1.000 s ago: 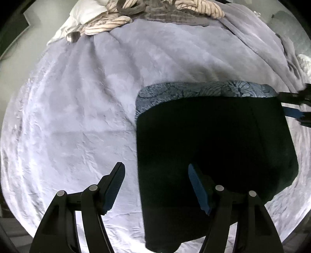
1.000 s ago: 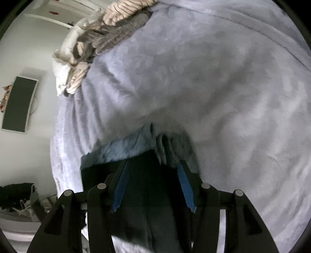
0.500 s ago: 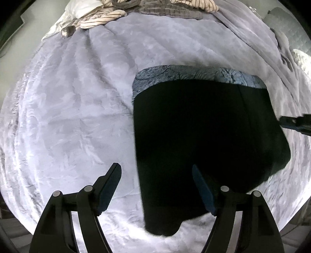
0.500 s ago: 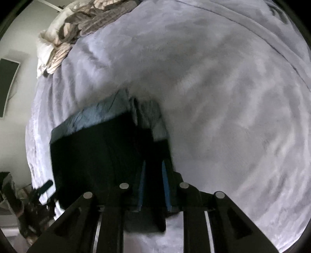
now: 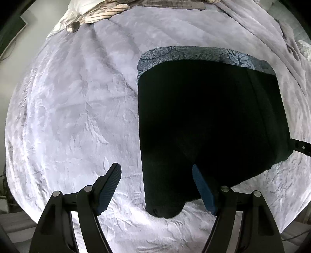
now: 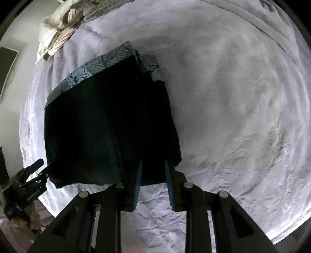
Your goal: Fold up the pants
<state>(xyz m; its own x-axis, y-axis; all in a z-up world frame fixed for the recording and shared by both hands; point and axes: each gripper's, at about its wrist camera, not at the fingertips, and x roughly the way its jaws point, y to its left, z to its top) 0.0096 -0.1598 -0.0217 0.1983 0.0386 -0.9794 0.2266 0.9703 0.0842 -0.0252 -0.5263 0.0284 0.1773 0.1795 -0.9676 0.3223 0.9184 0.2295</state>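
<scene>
dark pants [image 5: 210,120] on grey bed [image 5: 77,116]

One pair of dark pants [image 5: 210,124] with one patterned waistband [image 5: 204,53], one grey blanket [image 5: 77,109], one heap of striped bedding [image 5: 105,13] far left, two grippers, left gripper [image 5: 156,184], right gripper [image 6: 153,183]
</scene>
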